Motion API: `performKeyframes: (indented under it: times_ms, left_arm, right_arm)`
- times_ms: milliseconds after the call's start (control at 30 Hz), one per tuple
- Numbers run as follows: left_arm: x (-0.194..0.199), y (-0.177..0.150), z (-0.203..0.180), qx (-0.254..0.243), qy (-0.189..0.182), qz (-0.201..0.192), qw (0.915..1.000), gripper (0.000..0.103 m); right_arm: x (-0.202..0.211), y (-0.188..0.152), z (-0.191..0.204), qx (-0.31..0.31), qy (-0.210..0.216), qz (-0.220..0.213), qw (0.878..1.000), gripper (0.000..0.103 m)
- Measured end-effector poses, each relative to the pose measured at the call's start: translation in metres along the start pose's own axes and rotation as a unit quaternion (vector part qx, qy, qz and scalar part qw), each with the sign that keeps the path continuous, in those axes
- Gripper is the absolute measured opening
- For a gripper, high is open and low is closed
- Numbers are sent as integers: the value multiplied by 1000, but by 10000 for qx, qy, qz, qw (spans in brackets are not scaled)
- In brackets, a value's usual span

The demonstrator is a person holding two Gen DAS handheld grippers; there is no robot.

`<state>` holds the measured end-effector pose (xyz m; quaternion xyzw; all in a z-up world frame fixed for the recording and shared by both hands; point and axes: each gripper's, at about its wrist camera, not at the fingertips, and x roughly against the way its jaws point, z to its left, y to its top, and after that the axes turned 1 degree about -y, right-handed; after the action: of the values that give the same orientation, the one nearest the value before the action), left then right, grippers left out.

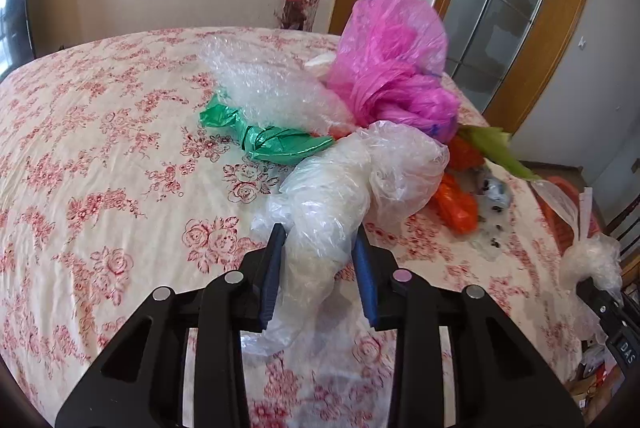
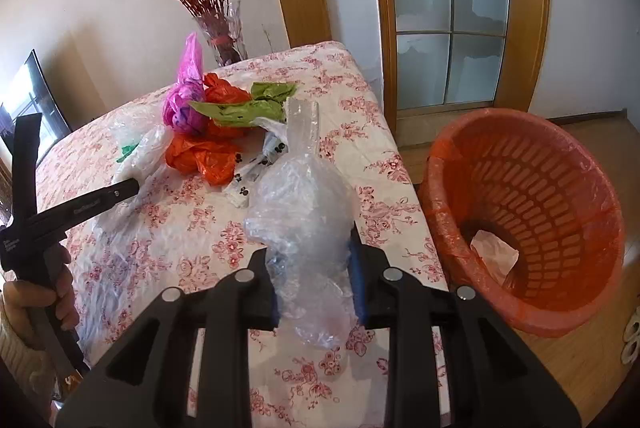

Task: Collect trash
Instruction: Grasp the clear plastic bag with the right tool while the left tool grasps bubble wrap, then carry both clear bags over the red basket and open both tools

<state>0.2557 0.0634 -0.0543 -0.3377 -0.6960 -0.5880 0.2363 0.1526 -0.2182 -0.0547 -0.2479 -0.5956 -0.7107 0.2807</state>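
Note:
My left gripper (image 1: 320,240) is shut on a crumpled clear plastic bag (image 1: 344,188) that lies on the floral tablecloth (image 1: 100,156). Behind it lie a green bag (image 1: 272,140), bubble wrap (image 1: 260,84), a pink bag (image 1: 392,68) and orange bags (image 1: 456,204). My right gripper (image 2: 312,252) is shut on a wad of clear bubble wrap (image 2: 300,196), held above the table's right edge. The orange basket (image 2: 532,212), lined with plastic, stands on the floor to the right with a pale scrap inside. The left gripper also shows in the right wrist view (image 2: 132,186).
A glass vase of red branches (image 2: 220,32) stands at the table's far edge. A light green bag (image 2: 248,104) and a spotted clear wrapper (image 2: 256,168) lie among the pile. A wood-framed glass door (image 2: 452,8) is behind the basket. A TV (image 2: 28,100) is at the left.

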Motion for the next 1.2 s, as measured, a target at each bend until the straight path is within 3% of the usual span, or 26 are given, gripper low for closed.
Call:
performKeyframes:
  times_ms: [633,900,1200]
  left_arm:
    - [68,-4,-43,-208,-638,-441,9968,30]
    - [73,1,-96,-472,-1125,-520,9912,30]
    - [46,-1,-168,-784,-1630,-282,9831,30]
  right_arm:
    - [55,2,-25,-170,-187,-609,9978,27]
    - [71,7,-67,-561,-517,-893,9931,27]
    - [81,8,-130,-1046,-957,-1044,9844,27]
